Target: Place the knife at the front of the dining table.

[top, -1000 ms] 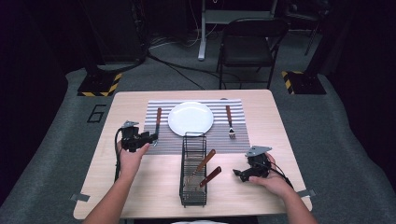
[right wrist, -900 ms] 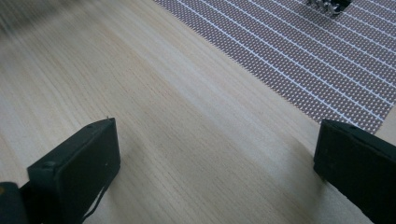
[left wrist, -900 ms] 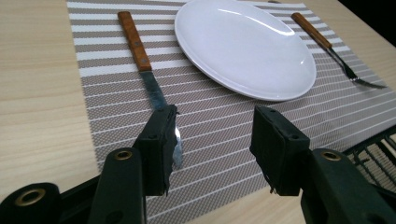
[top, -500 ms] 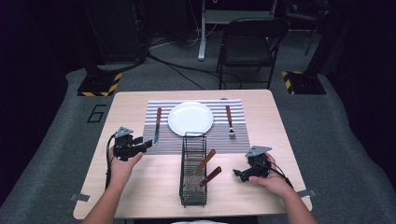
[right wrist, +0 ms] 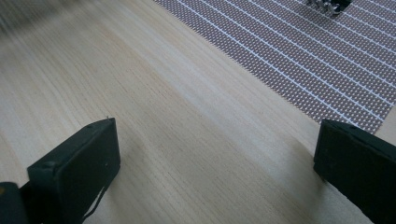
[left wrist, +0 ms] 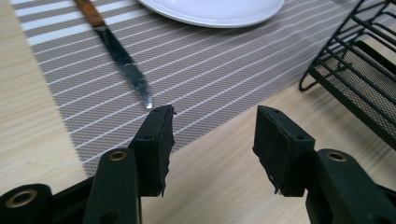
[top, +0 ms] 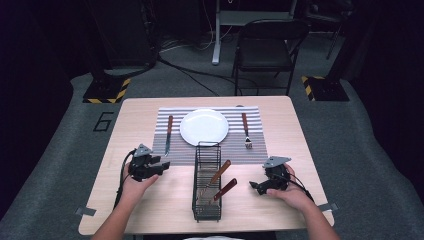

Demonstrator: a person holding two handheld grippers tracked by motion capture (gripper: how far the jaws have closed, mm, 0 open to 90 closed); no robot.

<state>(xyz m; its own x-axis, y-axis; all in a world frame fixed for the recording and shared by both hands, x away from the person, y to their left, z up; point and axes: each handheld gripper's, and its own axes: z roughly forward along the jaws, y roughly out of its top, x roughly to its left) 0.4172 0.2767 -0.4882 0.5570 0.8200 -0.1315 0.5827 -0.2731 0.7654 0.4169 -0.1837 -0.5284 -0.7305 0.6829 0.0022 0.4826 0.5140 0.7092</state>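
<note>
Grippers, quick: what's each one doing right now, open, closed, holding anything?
Left gripper: open, nothing between the jaws, near the knife tip.
Right gripper: open wide, empty, over bare table.

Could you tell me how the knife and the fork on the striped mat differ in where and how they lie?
The knife lies left of the plate; the fork lies right of it. The knife ends in a plain, narrow blade, the fork in a broader head of tines. The knife's tip lies just ahead of the left claw, whereas the fork lies farther from the right claw. Both have brown handles pointing away from the person and lie flat on the mat.
</note>
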